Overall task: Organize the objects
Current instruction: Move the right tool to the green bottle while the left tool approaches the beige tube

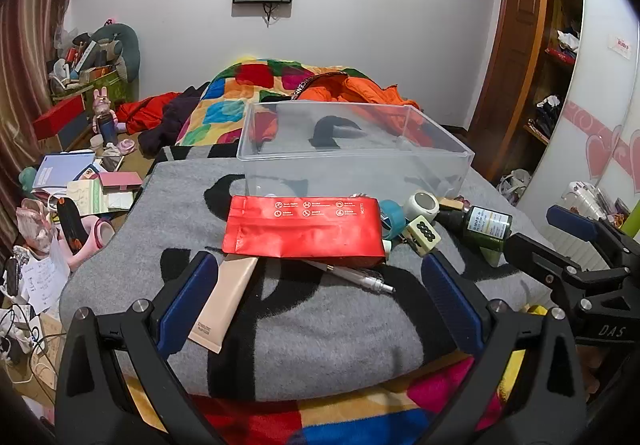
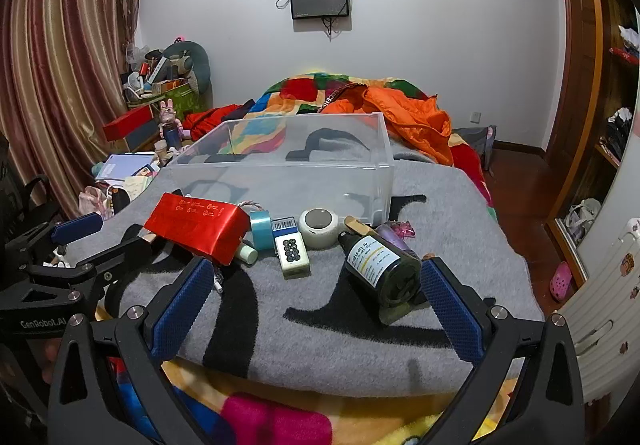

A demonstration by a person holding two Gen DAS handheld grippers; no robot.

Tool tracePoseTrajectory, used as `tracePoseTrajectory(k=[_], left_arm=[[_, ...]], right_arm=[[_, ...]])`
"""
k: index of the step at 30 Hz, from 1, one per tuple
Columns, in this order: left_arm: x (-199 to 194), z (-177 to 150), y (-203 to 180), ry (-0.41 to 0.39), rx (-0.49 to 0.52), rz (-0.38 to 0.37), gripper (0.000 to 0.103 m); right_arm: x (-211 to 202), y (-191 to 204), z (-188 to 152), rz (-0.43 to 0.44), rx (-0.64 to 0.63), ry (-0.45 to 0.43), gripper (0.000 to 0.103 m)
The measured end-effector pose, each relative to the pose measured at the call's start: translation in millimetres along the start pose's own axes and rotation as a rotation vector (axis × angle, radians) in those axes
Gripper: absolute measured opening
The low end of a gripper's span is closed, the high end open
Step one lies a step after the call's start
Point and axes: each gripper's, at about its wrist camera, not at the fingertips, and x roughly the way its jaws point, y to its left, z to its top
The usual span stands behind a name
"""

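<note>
My left gripper (image 1: 320, 293) and right gripper (image 2: 316, 297) both gape wide, holding nothing. Ahead on the fuzzy grey blanket (image 1: 320, 329) lie a glossy red foil pouch (image 1: 302, 227) and a dark glass bottle (image 2: 380, 265), before an empty clear plastic bin (image 1: 352, 149).

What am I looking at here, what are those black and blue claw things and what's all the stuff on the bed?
Those claws are two handheld grippers; a person carries one in each hand. Each picture comes from a camera on one gripper, looking forward between its blue-padded fingers. The left gripper and the right gripper are both wide open and hold nothing. On the grey blanket lie a red pouch, a beige tube, a pen, a mahjong tile, a roll of tape, a white round gadget and a dark bottle lying on its side. Behind them stands an empty clear plastic bin.
</note>
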Motion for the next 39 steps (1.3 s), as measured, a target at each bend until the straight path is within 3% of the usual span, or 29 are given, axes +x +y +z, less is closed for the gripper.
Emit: tracePoseTrajectory(k=[27,39], left_arm=[[7,-1,-5,0.025,0.021,-0.039,0.103],[31,-1,19,0.084,-0.004,-0.01,0.103]], right_arm=[[15,-7,-2,0.023,0.033,0.044,0.103],[37,-17,-1,0.022,0.055,0.087,0.103]])
